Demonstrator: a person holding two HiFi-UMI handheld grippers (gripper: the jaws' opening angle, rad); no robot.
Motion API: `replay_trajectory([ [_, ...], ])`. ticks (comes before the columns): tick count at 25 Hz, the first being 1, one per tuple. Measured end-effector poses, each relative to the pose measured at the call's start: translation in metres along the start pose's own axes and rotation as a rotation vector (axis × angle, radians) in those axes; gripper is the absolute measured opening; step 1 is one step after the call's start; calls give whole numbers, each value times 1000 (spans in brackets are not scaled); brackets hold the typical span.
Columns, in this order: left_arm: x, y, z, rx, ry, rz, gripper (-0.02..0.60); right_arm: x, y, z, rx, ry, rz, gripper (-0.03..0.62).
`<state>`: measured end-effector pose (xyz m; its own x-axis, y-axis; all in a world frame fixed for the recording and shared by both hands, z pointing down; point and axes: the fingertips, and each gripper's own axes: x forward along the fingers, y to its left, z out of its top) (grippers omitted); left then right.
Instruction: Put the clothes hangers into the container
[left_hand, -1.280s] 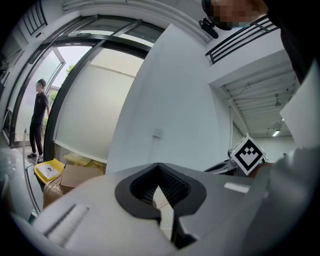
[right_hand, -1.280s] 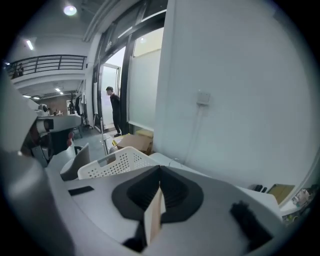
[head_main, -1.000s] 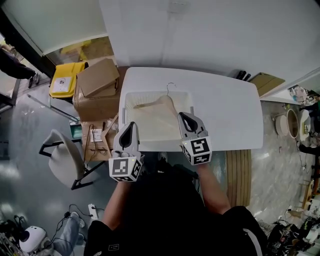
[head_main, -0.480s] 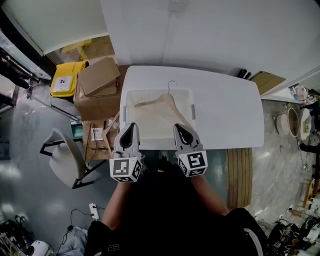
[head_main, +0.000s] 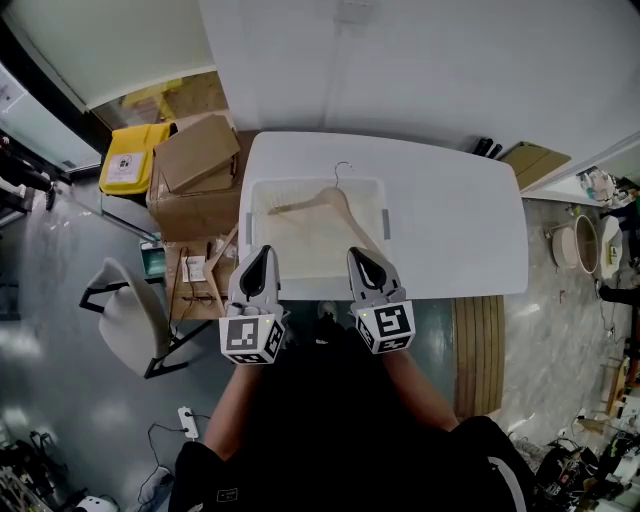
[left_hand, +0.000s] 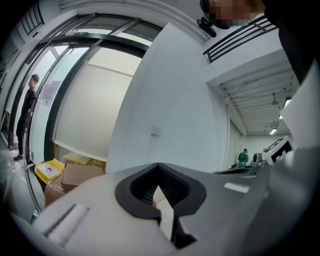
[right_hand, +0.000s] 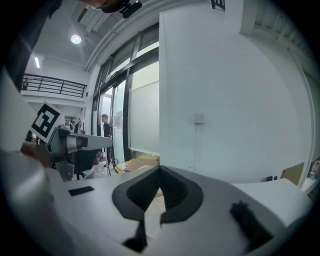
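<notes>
Head view shows a white table (head_main: 450, 220) with a white container (head_main: 262, 262) on its left part. One wooden hanger (head_main: 318, 200) lies inside the container, its wire hook reaching over the far rim. Cardboard boxes (head_main: 195, 160) stand left of the table, and beside them is a yellow bin (head_main: 128, 158) with a white label too small to read. The only other print is the square black-and-white markers on the gripper cubes.

The left gripper (head_main: 259, 252) and right gripper (head_main: 357, 256) sit at the container's near rim. In its own view the left gripper (left_hand: 162, 197) has its jaws drawn together on nothing, and so does the right gripper (right_hand: 152, 197).

Only the gripper views show people: one by the glass wall (left_hand: 31, 115), one in green (left_hand: 243, 157), and one by the windows (right_hand: 105, 131).
</notes>
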<state>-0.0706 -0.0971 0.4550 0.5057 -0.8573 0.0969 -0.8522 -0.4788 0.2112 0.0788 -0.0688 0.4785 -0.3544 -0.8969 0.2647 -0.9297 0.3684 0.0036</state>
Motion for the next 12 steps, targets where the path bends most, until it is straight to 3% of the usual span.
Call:
replay_trajectory([
  [12,2,1,-5,-6,3,2,3,2,0,-4,-11,6,6,15],
])
